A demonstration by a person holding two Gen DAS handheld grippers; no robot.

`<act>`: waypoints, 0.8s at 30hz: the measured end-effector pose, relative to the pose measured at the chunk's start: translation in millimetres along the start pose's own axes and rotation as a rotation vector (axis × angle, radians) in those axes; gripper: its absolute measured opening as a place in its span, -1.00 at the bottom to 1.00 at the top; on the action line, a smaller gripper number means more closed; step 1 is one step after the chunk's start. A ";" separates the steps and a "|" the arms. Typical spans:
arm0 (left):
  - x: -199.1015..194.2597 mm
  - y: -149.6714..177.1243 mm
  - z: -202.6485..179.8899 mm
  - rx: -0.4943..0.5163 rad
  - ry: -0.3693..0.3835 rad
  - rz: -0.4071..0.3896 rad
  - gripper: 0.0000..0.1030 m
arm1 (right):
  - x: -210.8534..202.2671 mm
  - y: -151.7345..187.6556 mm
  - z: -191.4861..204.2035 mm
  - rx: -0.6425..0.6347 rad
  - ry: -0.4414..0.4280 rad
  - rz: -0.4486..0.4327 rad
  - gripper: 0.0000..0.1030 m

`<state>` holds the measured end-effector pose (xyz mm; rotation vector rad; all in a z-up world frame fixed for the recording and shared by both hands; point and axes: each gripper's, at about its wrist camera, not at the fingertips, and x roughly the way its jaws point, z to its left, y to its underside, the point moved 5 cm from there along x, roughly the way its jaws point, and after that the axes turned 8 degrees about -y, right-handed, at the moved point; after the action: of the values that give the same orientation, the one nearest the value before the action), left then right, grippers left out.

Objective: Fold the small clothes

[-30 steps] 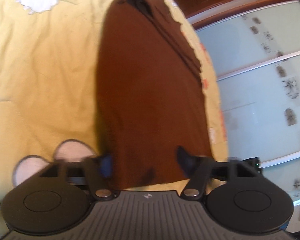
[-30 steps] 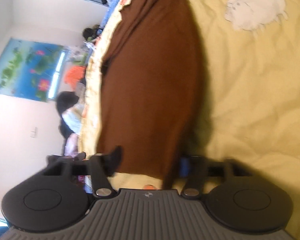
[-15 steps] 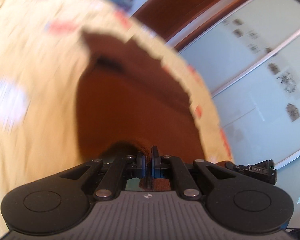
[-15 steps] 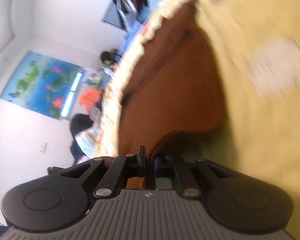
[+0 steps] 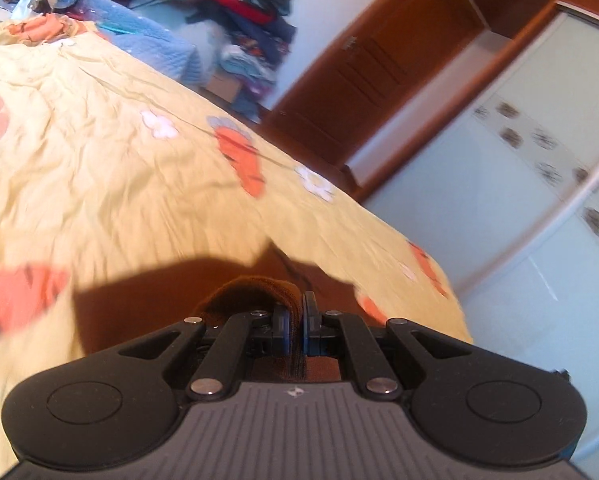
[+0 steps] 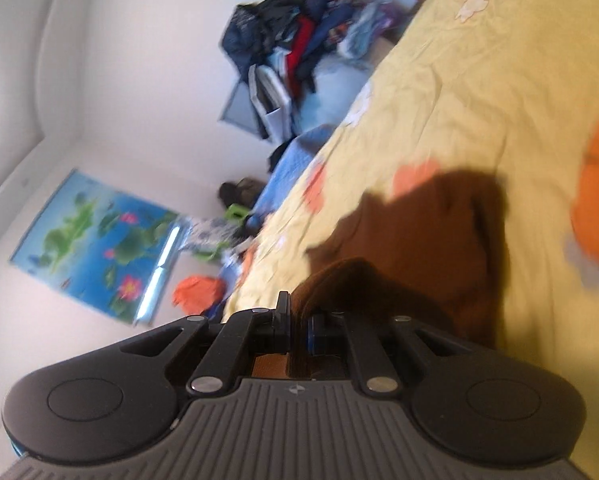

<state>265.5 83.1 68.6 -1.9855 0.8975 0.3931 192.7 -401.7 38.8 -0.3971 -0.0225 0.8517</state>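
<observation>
Both jaws, open a second ago, now pinch the brown garment (image 5: 255, 292): left gripper (image 5: 294, 322) and right gripper (image 6: 298, 320) clenched on its near edge at lower centre, carrying it forward over the yellow bedspread (image 5: 99, 184), so the fold is underway.

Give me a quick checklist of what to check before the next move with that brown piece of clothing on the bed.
1. Left gripper clamped on the brown garment: ok, cloth is pinched between its jaws.
2. Right gripper clamped on the same garment: ok, a fold of cloth sits between its jaws.
3. Both grips on matching corners: cannot tell, the edges are bunched and hidden.
4. Garment lying smooth past the grippers: cannot tell, the picture is blurred.
5. Yellow bedspread free of other clothes where the fold lands: ok in what shows.
6. Clothes pile well away from the work: ok.
</observation>
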 end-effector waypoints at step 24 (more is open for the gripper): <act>-51.8 124.2 71.2 -0.177 -0.167 0.016 0.59 | -43.2 68.2 -42.2 -0.252 0.400 0.014 0.86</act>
<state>145.0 123.3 -15.3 -2.0707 0.7967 0.6568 121.8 -407.3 -18.3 -0.7996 0.2453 0.7726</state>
